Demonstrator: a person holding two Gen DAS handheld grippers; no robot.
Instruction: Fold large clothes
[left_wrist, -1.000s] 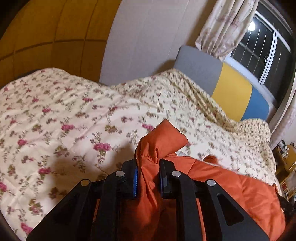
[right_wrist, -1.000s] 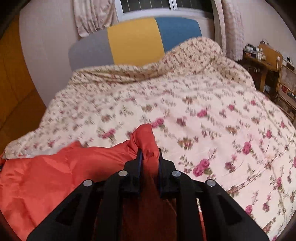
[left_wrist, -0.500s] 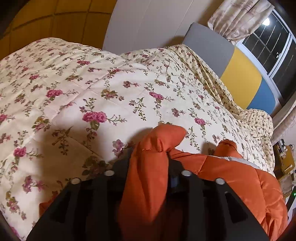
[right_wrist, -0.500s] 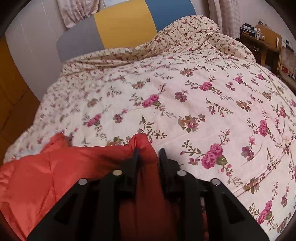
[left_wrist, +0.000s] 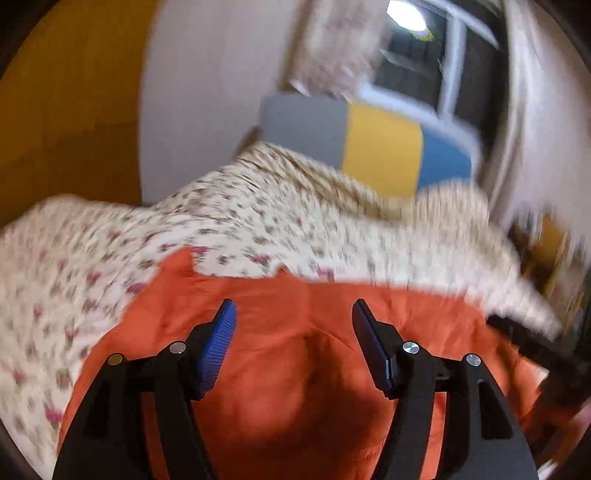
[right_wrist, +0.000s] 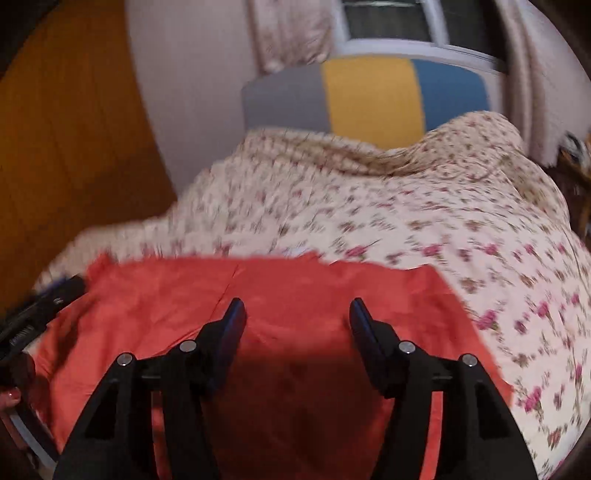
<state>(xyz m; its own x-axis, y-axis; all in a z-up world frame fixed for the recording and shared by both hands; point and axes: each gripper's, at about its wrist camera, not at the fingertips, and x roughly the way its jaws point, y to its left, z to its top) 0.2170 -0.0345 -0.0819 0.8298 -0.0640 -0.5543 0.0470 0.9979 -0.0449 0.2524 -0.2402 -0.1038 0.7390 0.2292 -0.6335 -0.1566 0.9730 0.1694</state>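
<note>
An orange padded garment (left_wrist: 295, 325) (right_wrist: 280, 295) lies spread flat on the floral bedspread (left_wrist: 258, 229) (right_wrist: 424, 221). My left gripper (left_wrist: 291, 314) hovers above it, its jaws opening, with nothing between the blue pads (left_wrist: 218, 343). Over the garment's right half my right gripper (right_wrist: 297, 314) hangs the same way, jaws opening and empty. The left gripper (right_wrist: 40, 306) shows as a dark shape at the left edge of the right wrist view, with a fingertip of the person's hand (right_wrist: 11, 397) below it. Both views are motion-blurred.
A grey, yellow and blue headboard (left_wrist: 369, 144) (right_wrist: 369, 96) stands behind the bed under a curtained window (left_wrist: 424, 66). An orange-brown wall panel (right_wrist: 66, 129) runs along the left side. Cluttered furniture (left_wrist: 546, 251) sits to the bed's right.
Both grippers let go of the orange folds they pinched and drew back and up. The garment now lies flat on the bed, and both views swung toward the headboard.
</note>
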